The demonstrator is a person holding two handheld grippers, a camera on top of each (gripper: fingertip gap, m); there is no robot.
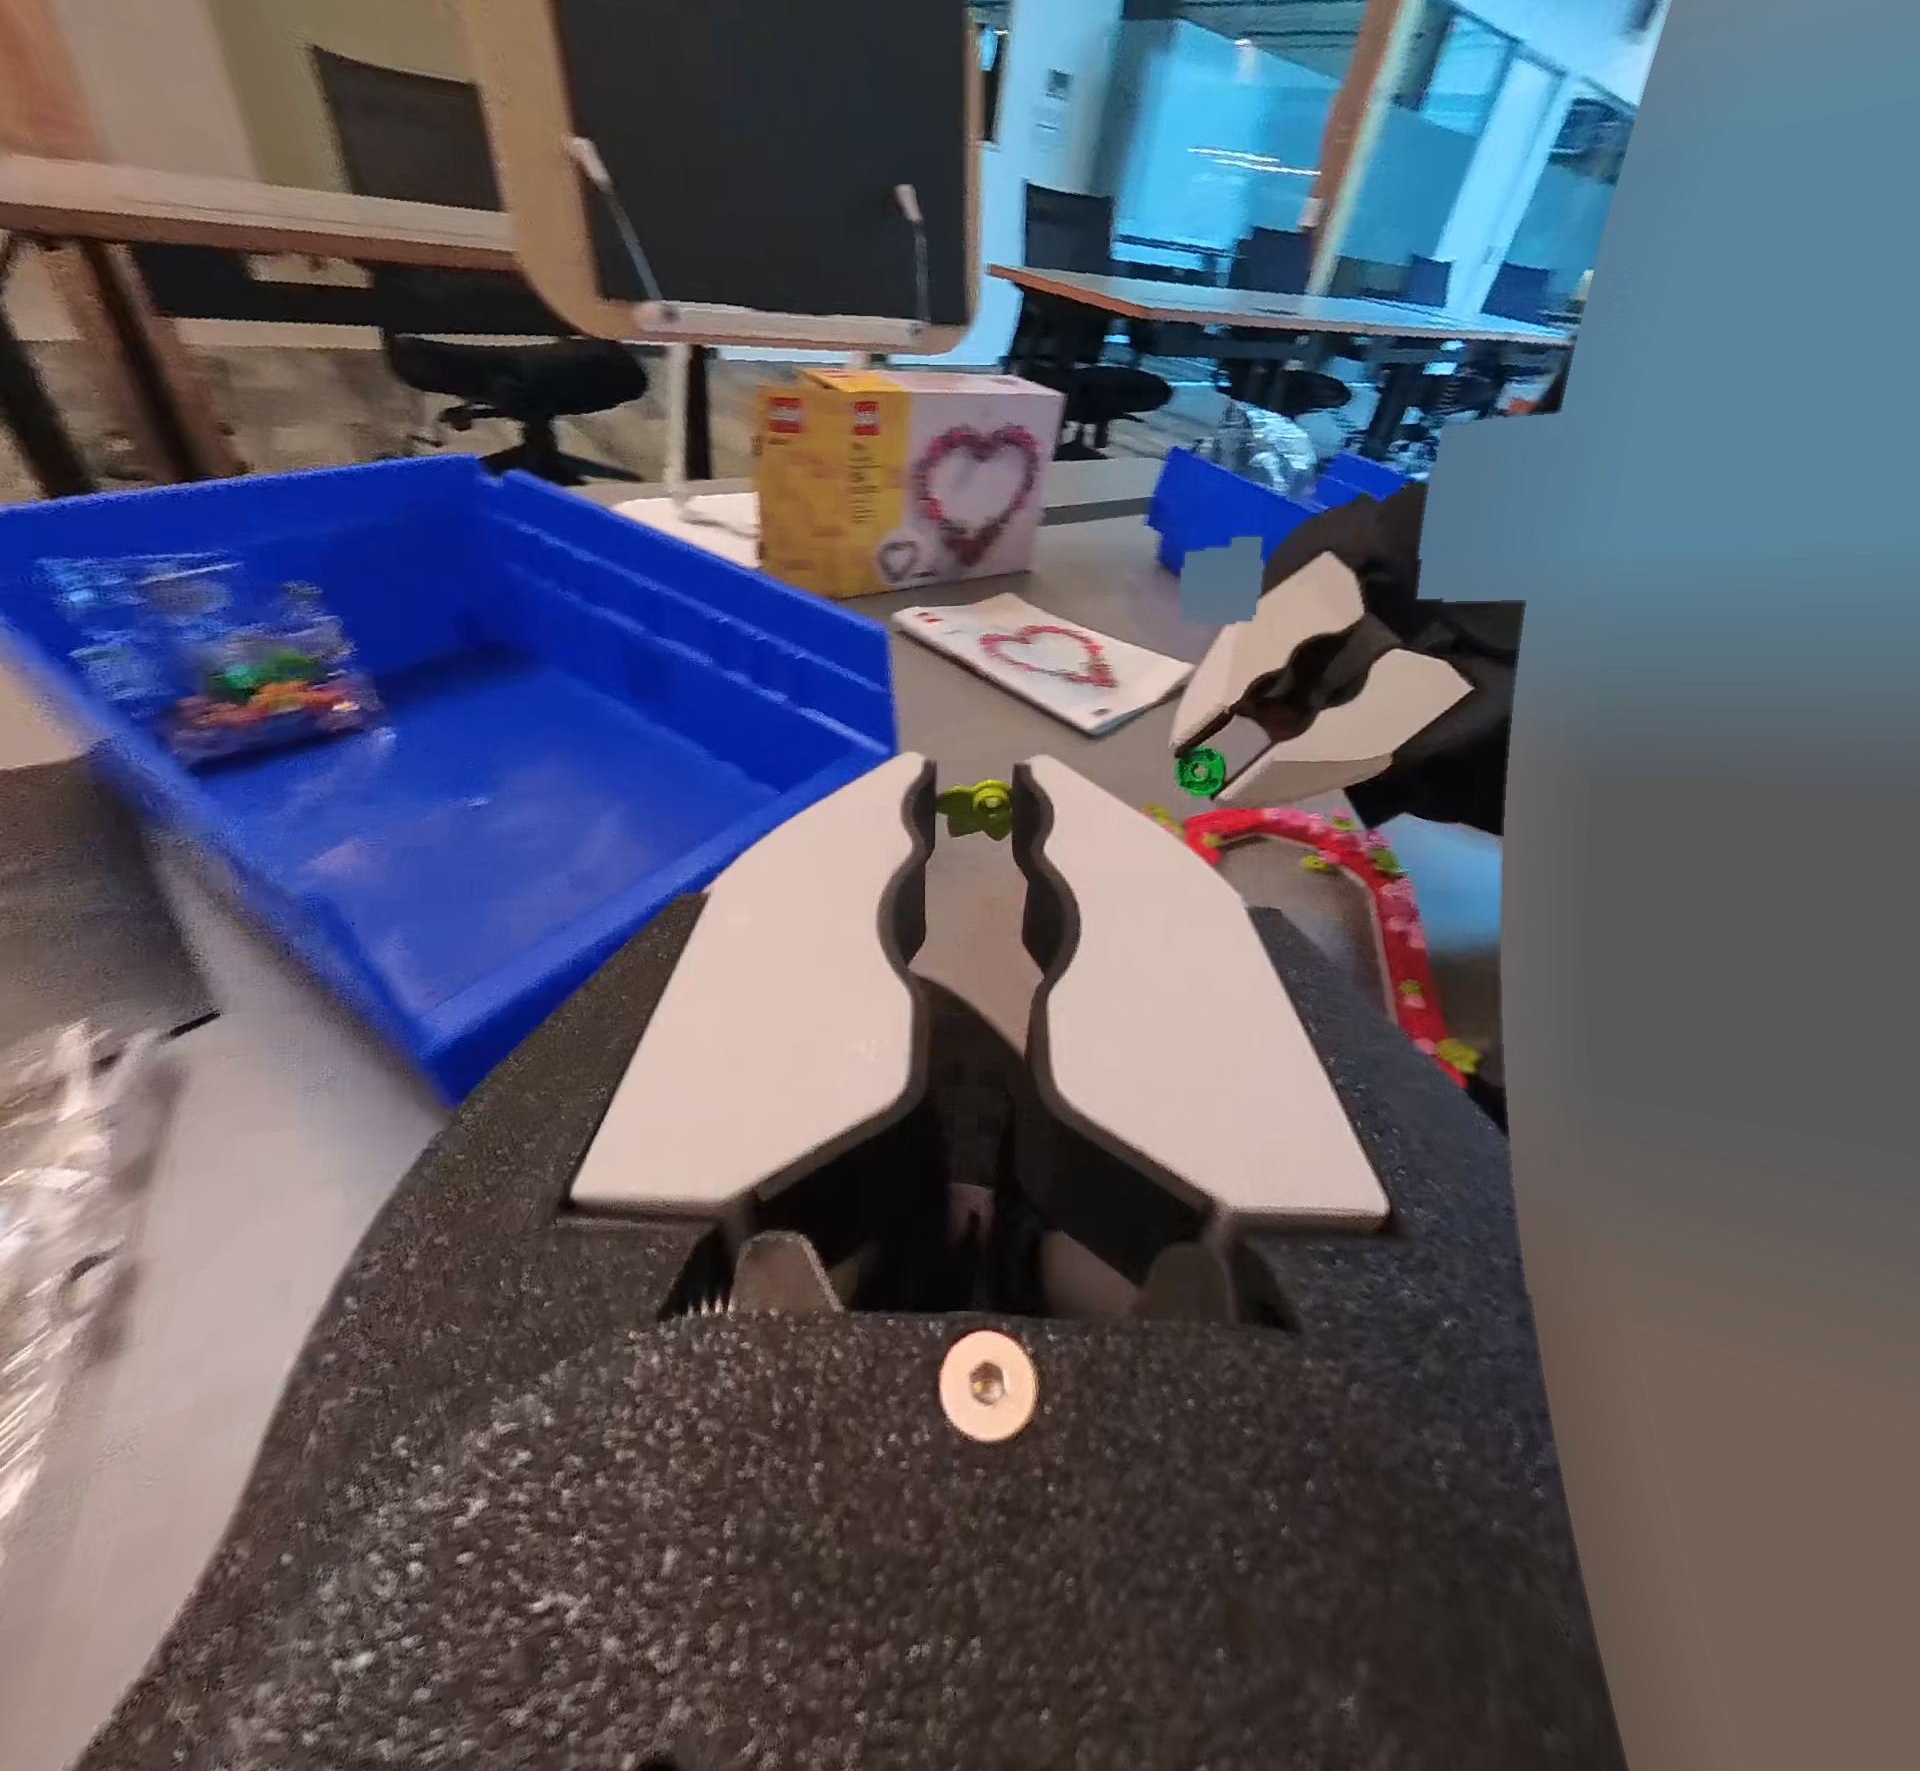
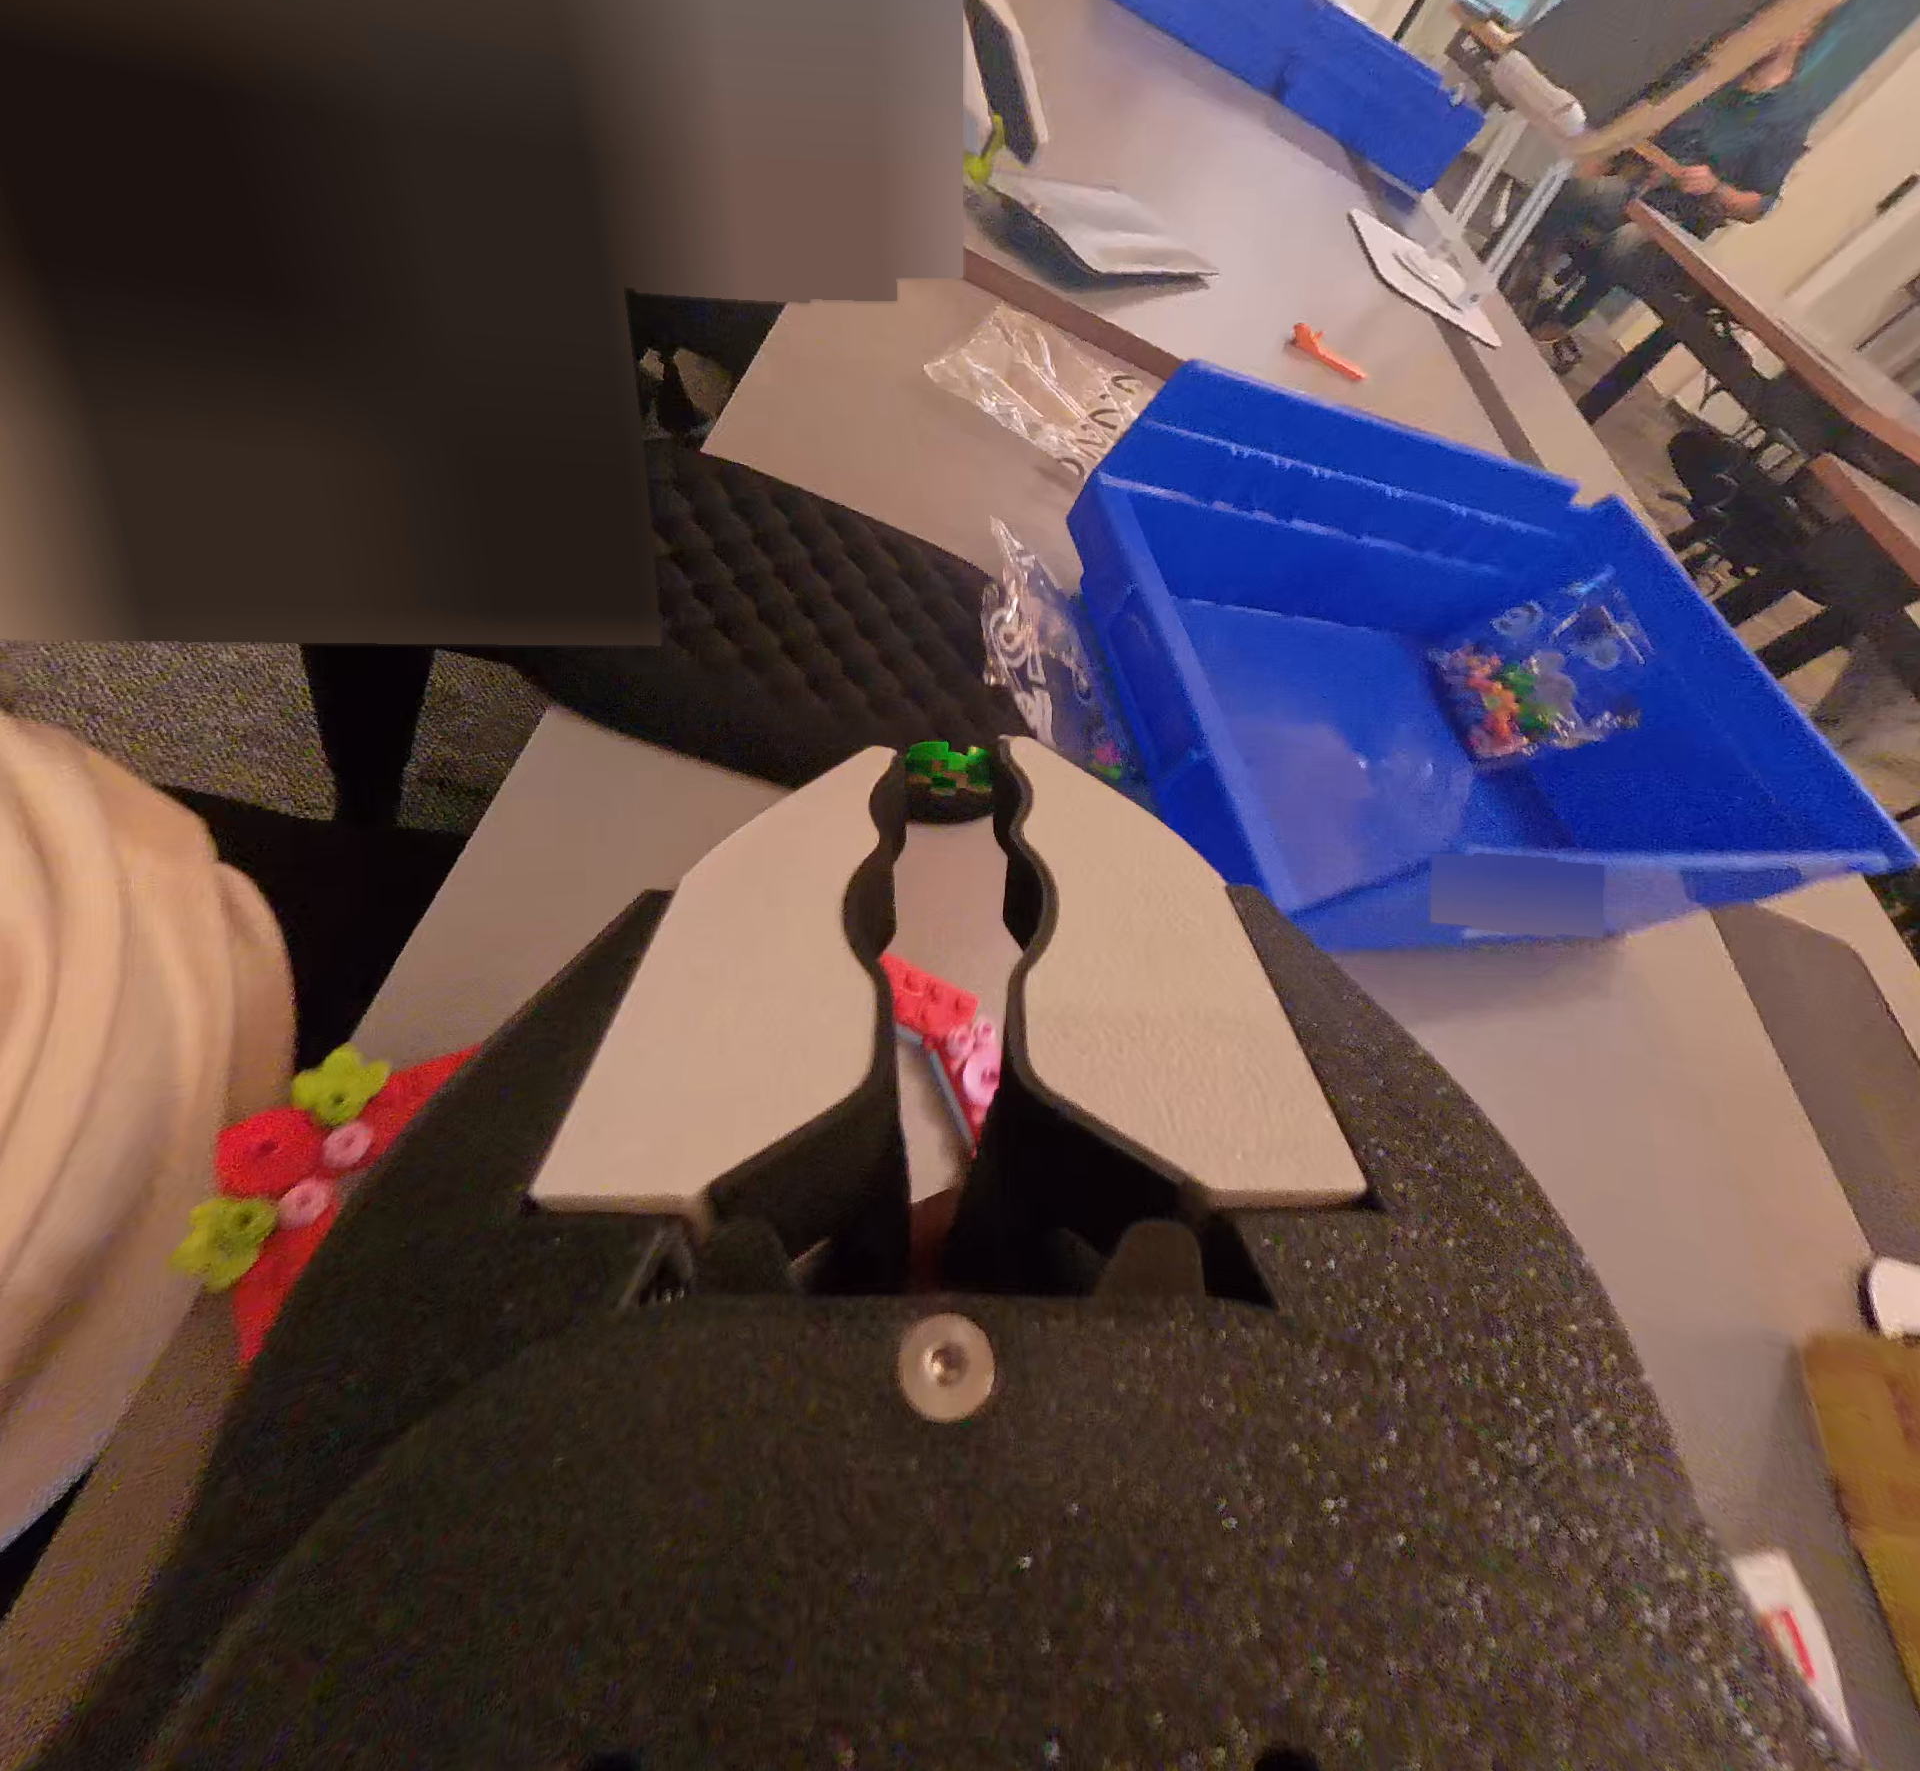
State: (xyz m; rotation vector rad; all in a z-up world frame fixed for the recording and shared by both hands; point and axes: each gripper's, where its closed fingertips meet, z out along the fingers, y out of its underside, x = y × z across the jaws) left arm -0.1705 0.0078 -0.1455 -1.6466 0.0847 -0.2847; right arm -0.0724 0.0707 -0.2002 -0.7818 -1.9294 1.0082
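The left gripper (image 1: 975, 802) pinches a small lime-green flower-shaped brick (image 1: 972, 807); the right gripper (image 2: 948, 776) pinches a round translucent green stud (image 2: 945, 765) — both above the grey table's near edge (image 2: 1558, 1098), over a partly decorated red heart-shaped brick frame (image 1: 1392, 900), blue plastic bin (image 1: 520, 786) alongside.

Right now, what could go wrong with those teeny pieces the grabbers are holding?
1. The left gripper pinches the lime flower piece only at its fingertips, so it might pop out.
2. The right gripper holds the round green piece just as barely, near the table edge, so it could fall to the floor.
3. Both hover close above the red heart build and might bump it.
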